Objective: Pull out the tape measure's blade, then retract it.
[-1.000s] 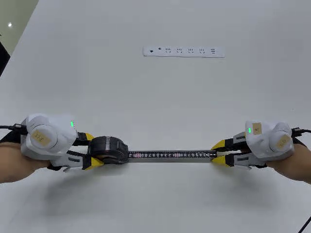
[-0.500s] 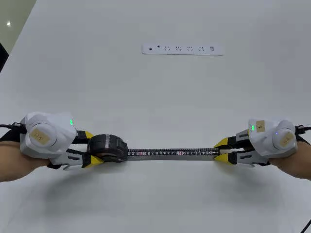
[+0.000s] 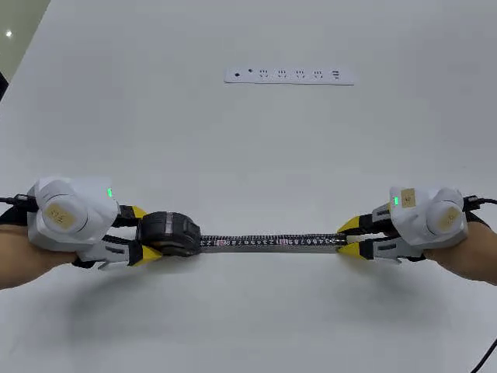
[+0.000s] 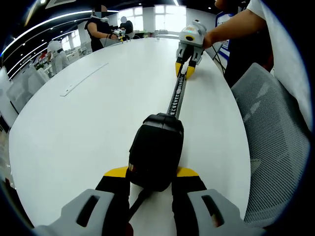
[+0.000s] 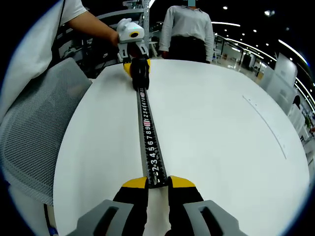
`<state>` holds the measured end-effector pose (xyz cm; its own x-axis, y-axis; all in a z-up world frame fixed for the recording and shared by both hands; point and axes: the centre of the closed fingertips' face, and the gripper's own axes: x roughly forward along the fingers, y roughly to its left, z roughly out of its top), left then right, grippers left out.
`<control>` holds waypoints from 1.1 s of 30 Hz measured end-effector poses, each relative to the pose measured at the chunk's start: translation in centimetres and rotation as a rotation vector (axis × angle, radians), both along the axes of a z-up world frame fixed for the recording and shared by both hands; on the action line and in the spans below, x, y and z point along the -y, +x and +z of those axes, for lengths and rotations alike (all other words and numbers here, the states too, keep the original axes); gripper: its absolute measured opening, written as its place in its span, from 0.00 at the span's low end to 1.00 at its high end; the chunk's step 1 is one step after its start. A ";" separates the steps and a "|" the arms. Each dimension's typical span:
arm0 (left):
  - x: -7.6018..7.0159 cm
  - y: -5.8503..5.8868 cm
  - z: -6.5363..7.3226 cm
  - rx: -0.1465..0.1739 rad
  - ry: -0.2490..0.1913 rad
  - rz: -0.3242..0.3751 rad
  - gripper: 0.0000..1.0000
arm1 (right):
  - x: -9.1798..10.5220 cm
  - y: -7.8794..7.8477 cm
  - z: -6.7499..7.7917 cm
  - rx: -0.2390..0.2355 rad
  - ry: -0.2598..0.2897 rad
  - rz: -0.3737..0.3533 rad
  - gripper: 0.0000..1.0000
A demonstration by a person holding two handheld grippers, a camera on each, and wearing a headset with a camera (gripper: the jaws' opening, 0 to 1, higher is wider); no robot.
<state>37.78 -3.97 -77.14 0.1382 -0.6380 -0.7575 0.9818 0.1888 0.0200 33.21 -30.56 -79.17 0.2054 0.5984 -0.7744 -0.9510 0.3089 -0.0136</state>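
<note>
While pulled out, blade: flat on table, end pinched between right gripper jaws, nearly closed.
Tape measure case: clamped between left gripper jaws, held wider apart.
Power strip: beyond, well apart.

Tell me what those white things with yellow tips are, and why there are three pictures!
They are claws that a person holds, one in each hand. The wide picture comes from a camera on the person's head, looking down at the work. The two round pictures come from little cameras riding on each claw. The left claw grips the black tape measure. The right claw pinches the end of its blade, which is pulled out and stretches between the two claws over the white table. Farther back on the table lies a white power strip.
</note>
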 end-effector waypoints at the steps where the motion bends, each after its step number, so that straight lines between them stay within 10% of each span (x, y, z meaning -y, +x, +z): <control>1: 0.0 0.0 0.0 -0.003 -0.002 0.004 0.28 | 0.1 -0.1 -0.1 -0.006 -0.002 -0.001 0.13; 16: -0.4 -0.4 0.5 -0.027 -0.028 0.042 0.38 | -0.4 -0.1 0.5 -0.024 0.024 -0.064 0.25; 33: -2.1 -2.1 2.2 -0.067 -0.179 0.293 0.54 | -1.1 -0.8 2.7 -0.012 0.113 -0.246 0.46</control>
<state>35.68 -1.84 -74.97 0.2893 -0.7022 -0.6506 0.8833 0.4577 -0.1012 32.42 -29.41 -76.50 0.3466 0.6143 -0.7089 -0.8471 0.5296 0.0447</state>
